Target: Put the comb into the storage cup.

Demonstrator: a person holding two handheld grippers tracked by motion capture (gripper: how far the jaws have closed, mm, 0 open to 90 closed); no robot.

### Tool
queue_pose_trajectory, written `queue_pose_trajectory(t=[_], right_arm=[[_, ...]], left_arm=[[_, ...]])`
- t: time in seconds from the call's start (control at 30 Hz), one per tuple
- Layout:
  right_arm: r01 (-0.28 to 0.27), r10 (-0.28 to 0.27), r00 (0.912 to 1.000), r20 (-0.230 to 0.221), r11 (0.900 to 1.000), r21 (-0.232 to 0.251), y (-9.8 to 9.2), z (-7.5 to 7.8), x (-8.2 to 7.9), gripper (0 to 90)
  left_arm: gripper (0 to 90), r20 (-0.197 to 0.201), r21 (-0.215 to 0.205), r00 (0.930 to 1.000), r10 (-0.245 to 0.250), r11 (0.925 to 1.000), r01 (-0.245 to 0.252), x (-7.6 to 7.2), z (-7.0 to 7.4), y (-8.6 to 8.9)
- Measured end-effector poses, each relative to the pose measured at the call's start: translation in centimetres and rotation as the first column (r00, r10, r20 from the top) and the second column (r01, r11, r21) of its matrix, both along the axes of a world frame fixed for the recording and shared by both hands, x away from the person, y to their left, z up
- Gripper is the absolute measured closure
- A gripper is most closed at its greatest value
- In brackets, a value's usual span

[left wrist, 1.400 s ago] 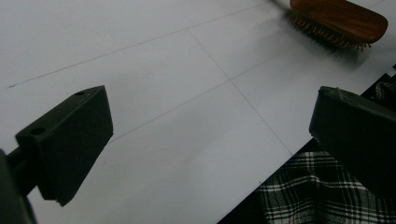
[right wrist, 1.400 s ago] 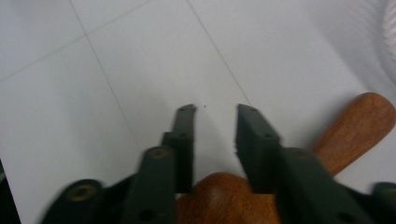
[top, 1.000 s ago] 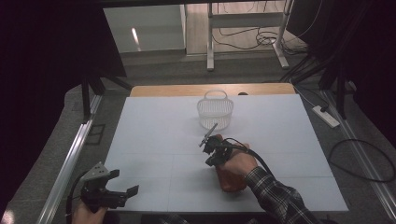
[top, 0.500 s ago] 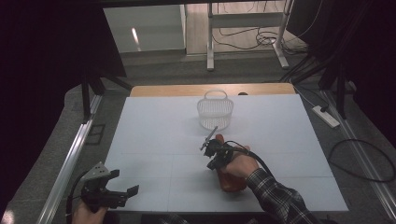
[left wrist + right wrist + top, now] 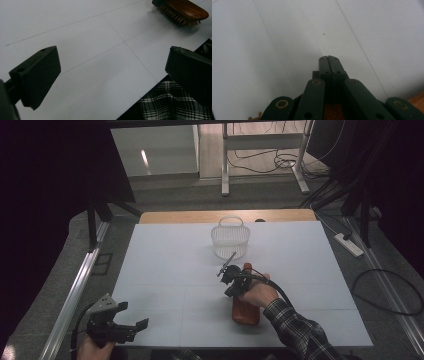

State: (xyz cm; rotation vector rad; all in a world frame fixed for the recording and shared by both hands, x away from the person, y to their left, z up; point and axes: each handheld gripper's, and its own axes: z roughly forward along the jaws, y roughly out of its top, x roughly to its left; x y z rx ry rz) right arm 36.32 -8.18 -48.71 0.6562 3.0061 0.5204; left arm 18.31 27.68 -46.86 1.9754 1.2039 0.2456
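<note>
Your right tool [image 5: 223, 270] sits mid-desk with its jaws pressed flat together and nothing caught between them — the right gripper view shows the two black tips meeting in a thin seam above the bare white sheet [image 5: 165, 270]. Your right hand [image 5: 257, 292] rests over a brown wooden brush [image 5: 245, 312], which lies on the sheet directly under the hand and tool body; a sliver of brown wood shows at the bottom of the right gripper view.

Your left tool [image 5: 132, 326] is at the near left corner of the desk, jaws spread wide and empty. In the left gripper view the two jaws stand far apart with only the sheet between them, the brush [image 5: 183, 11] lying bristles-down at the upper right, and plaid cloth [image 5: 172, 105] at the desk's near edge.

A white mesh basket [image 5: 230, 239] with its handle up stands toward the far edge — just beyond the right tool and apart from it.
</note>
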Motion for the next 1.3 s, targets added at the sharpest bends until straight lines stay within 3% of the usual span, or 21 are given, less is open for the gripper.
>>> queue_pose_trajectory(t=[0.27, 0.63, 1.3], right_arm=[[0.057, -0.057, 0.9983, 0.012, 0.998, 0.000, -1.0, 0.0, 0.9, 89.3], [0.088, -0.088, 0.9961, 0.009, 0.996, 0.000, -1.6, -0.1, 1.4, 89.4], [0.159, -0.157, 0.9867, 0.042, 0.987, -0.035, -3.5, -0.4, 2.5, 89.4]], left_arm=[[0.9, -0.001, 0.001, 1.0000, 0.000, 1.0000, 0.000, 0.0, 0.0, 0.0], [0.9, -0.001, 0.002, 1.0000, 0.000, 1.0000, 0.000, 0.0, 0.0, 0.0], [1.0, -0.003, 0.002, 1.0000, 0.000, 1.0000, 0.000, 0.0, 0.0, 0.0]])
